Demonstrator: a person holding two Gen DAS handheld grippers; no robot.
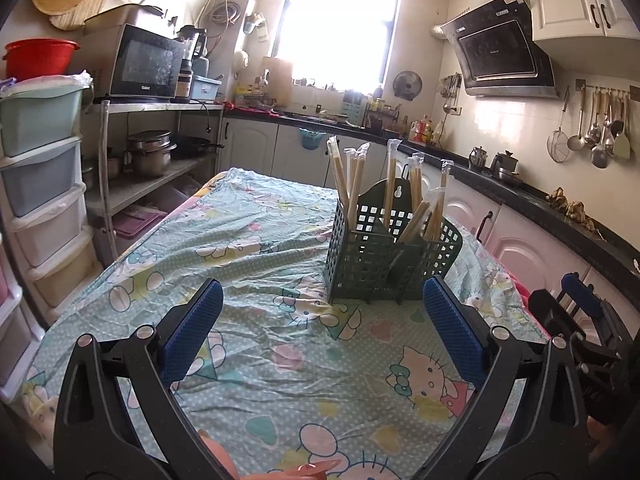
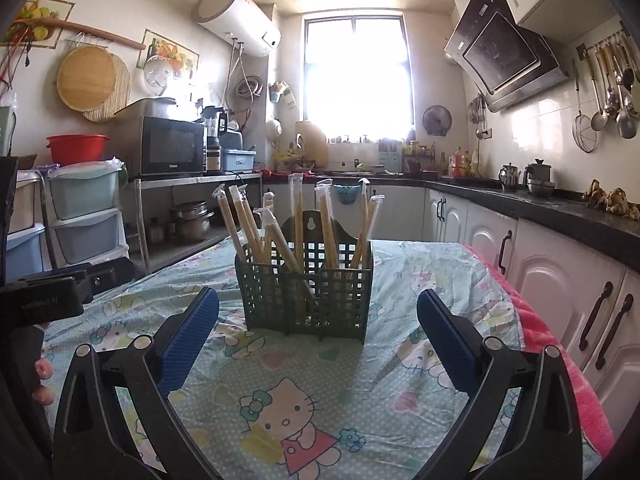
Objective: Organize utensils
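Note:
A dark green lattice utensil holder (image 1: 384, 256) (image 2: 306, 292) stands upright on the cartoon-print tablecloth. Several plastic-wrapped wooden chopsticks (image 1: 354, 176) (image 2: 256, 224) stick up out of its compartments at slants. My left gripper (image 1: 322, 304) is open, held low over the cloth, short of the holder and to its left. My right gripper (image 2: 318, 312) is open too, facing the holder head-on, with nothing between its blue pads (image 2: 188, 336). The right gripper also shows at the right edge of the left wrist view.
The table (image 1: 256, 240) stands in a kitchen. A drawer tower (image 1: 40, 184) and a shelf with a microwave (image 1: 140, 64) lie to the left. White cabinets under a dark counter (image 2: 560, 216) run along the right. A pink cloth (image 2: 560, 344) hangs at the table's right edge.

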